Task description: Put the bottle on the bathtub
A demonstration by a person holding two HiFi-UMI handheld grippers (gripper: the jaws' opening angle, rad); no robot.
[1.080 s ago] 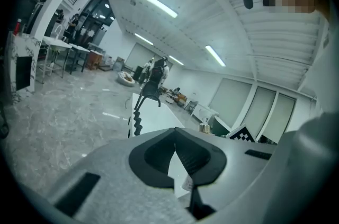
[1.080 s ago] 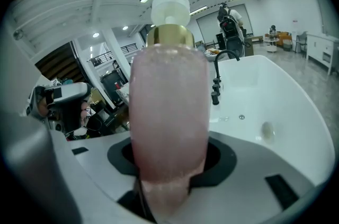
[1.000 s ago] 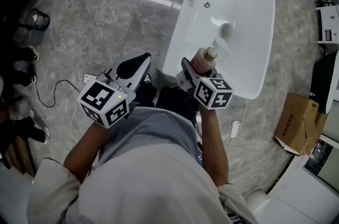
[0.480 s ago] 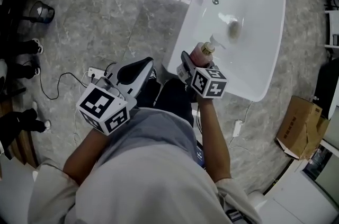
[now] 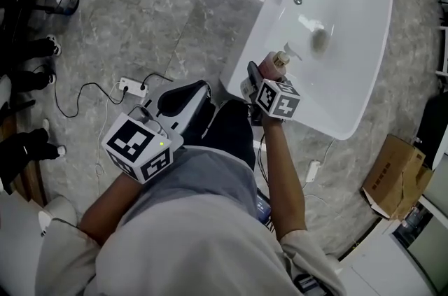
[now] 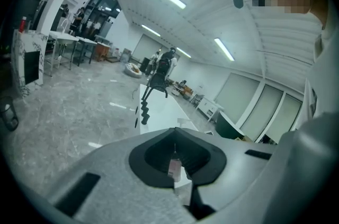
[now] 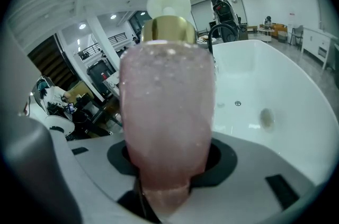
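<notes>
now the right hand-held gripper (image 5: 259, 78) is clenched on the lower body of the pink bottle (image 7: 167, 112) and holds it upright over the near end of the white bathtub (image 5: 364, 43). the bottle looks like stiff, smooth plastic, probably light and a little slippery; its pump top may make it tip easily, so the low grip seems right. the left hand-held gripper (image 6: 175, 164) is closed and empty.

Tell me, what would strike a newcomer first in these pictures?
The big white bathtub fills the upper right of the head view, on a grey veined floor. A pink pump bottle stands clamped in the right gripper, at the tub's near rim. The left gripper hangs empty beside it.
</notes>
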